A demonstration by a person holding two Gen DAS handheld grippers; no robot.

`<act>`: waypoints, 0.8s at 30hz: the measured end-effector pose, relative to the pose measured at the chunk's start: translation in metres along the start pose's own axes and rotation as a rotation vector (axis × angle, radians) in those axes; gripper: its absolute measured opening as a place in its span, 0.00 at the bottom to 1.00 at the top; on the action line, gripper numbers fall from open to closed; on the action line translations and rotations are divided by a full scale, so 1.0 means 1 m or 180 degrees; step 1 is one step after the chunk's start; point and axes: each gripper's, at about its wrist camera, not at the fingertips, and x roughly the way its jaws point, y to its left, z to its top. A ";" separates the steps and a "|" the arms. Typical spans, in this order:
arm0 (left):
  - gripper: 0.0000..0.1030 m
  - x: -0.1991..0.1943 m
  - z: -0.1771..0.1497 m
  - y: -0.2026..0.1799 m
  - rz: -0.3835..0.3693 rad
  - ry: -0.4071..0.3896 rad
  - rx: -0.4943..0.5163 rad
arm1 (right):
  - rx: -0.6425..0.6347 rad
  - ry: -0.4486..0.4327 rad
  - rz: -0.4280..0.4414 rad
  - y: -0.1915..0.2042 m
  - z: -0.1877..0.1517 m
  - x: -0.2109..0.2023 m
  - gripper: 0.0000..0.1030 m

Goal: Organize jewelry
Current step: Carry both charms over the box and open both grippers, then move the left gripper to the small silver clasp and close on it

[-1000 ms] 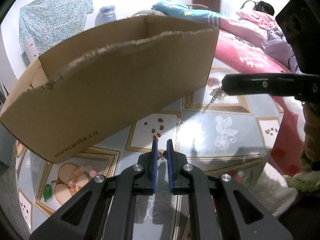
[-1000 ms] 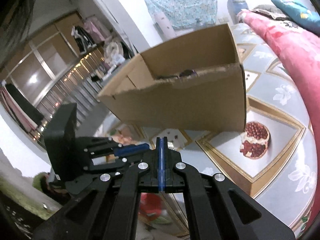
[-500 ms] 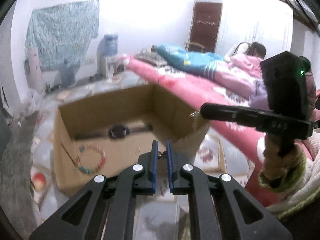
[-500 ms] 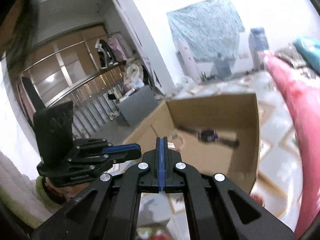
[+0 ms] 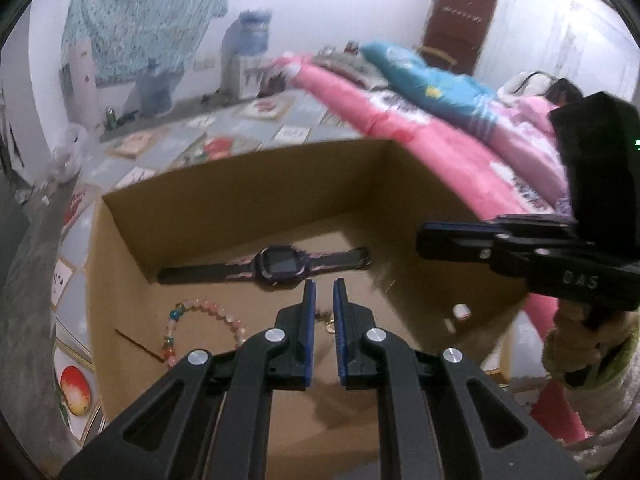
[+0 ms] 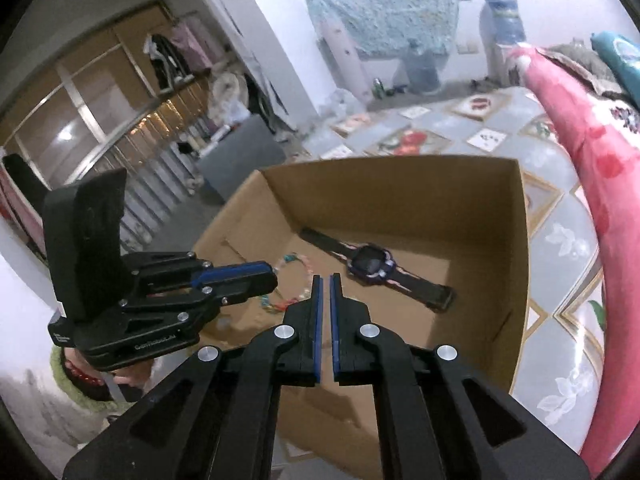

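An open brown cardboard box (image 5: 248,204) is seen on a floor covering of grey tiles with fruit pictures (image 6: 560,248). Inside the box a dark wristwatch with a purple case (image 5: 276,263) and a bracelet of pink and coloured beads (image 5: 200,320) are laid well apart. The left claw (image 5: 323,286) is held above the box with a narrow gap between its fingers; a small gold piece (image 5: 330,325) is seen in the gap, but a grip cannot be told. The right claw (image 6: 327,280) is slightly parted and nothing is pinched. A pink quilt (image 5: 420,128) is spread beside the box, and a light blue patterned cloth (image 6: 380,0) is hung on the white wall.
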 end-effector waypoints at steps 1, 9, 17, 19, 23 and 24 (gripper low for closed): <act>0.09 0.004 0.000 0.003 0.0023 0.0050 -0.0040 | 0.0013 0.0026 -0.0006 -0.002 -0.002 0.002 0.05; 0.13 -0.002 -0.008 0.006 0.0035 0.0006 -0.0099 | 0.0132 -0.0098 0.0017 -0.007 -0.012 -0.023 0.05; 0.16 -0.028 -0.012 0.006 -0.0017 -0.0259 -0.0144 | 0.0159 -0.0377 0.0144 -0.010 -0.019 -0.053 0.12; 0.21 -0.036 -0.017 0.005 -0.0055 -0.0351 -0.0151 | 0.0162 -0.0462 0.0217 -0.010 -0.026 -0.062 0.15; 0.28 -0.056 -0.031 0.002 -0.0167 -0.0585 -0.0135 | 0.0144 -0.0621 0.0329 -0.010 -0.043 -0.079 0.21; 0.31 -0.061 -0.035 0.000 -0.0200 -0.0641 -0.0121 | 0.0150 -0.0653 0.0347 -0.011 -0.049 -0.082 0.22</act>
